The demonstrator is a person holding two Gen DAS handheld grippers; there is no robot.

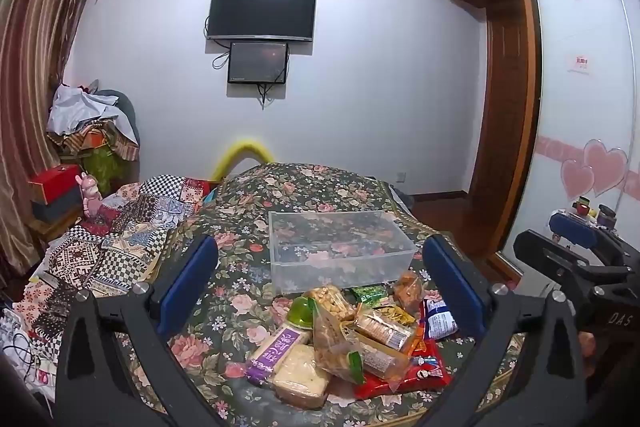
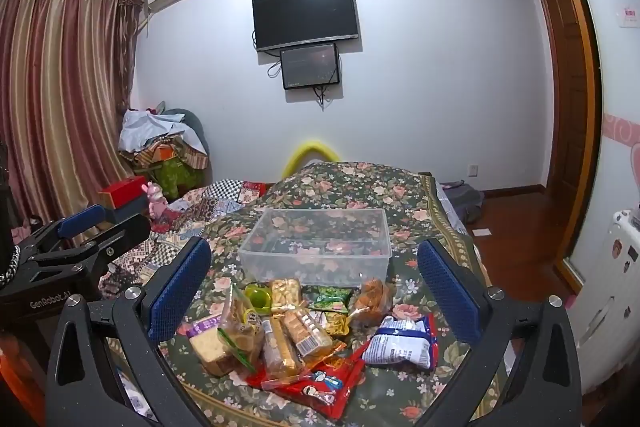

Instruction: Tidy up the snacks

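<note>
A pile of wrapped snacks (image 1: pixel 352 339) lies on the floral bedspread, just in front of an empty clear plastic bin (image 1: pixel 340 247). The pile holds a purple-labelled cake pack (image 1: pixel 276 347), a green jelly cup (image 1: pixel 302 313), a red packet (image 1: pixel 404 375) and a blue-white packet (image 1: pixel 438 319). My left gripper (image 1: pixel 320 279) is open and empty, hovering over the pile. My right gripper (image 2: pixel 314 279) is open and empty too, above the same pile (image 2: pixel 296 335) and bin (image 2: pixel 316 247). The blue-white packet (image 2: pixel 404 341) lies at the pile's right.
The bed (image 1: pixel 304 183) carries a floral cover and a patchwork quilt (image 1: pixel 120 235) at left. Clutter and boxes (image 1: pixel 56 187) stand by the curtain. A wardrobe (image 1: pixel 580 107) and wooden floor lie to the right. The right gripper's body (image 1: pixel 580 267) shows in the left view.
</note>
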